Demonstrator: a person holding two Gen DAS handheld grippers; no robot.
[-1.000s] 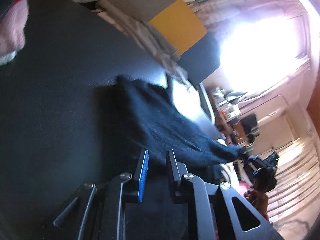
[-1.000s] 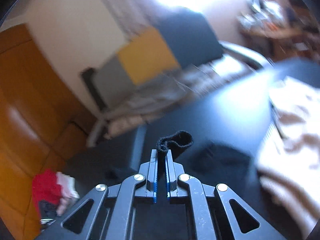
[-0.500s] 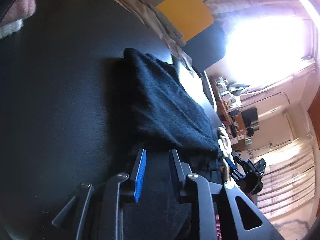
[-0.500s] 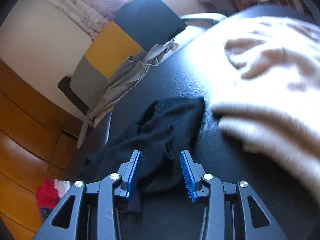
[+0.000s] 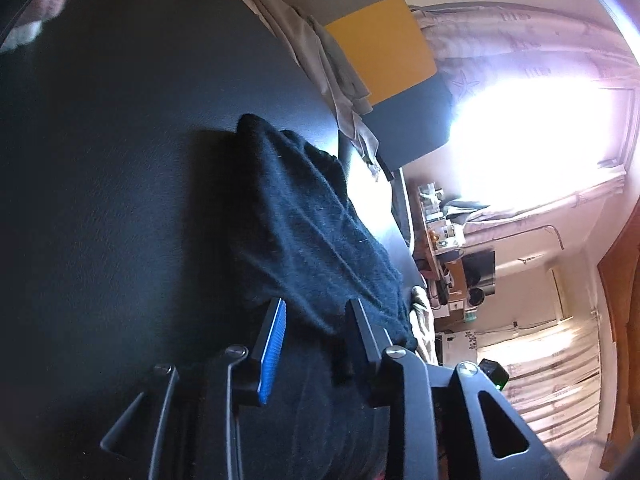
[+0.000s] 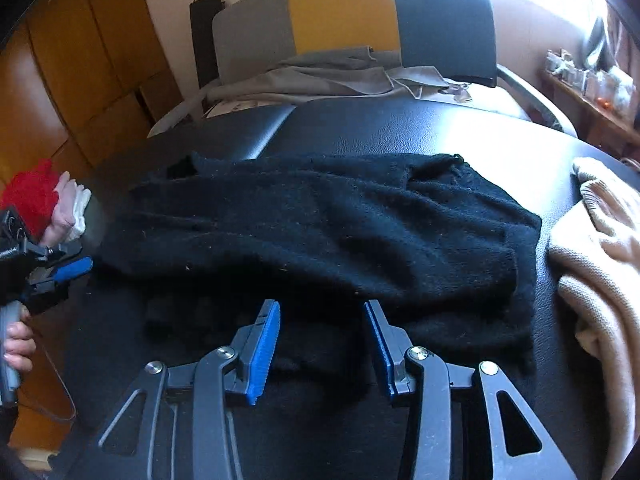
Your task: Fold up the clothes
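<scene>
Black sweater [image 6: 320,224] lying folded on the dark table [image 6: 400,128].
Left gripper [image 5: 316,336] and right gripper [image 6: 322,340] both wide open, holding nothing, just beside the sweater.

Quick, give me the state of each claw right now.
Left claw: open, holding nothing, black sweater lying between its fingers.
Right claw: open, empty, just short of the sweater.

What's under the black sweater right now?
The black sweater lies on the dark table, which shows around it. A lower layer of the same knit sticks out at its near edge. Anything else beneath is covered.
</scene>
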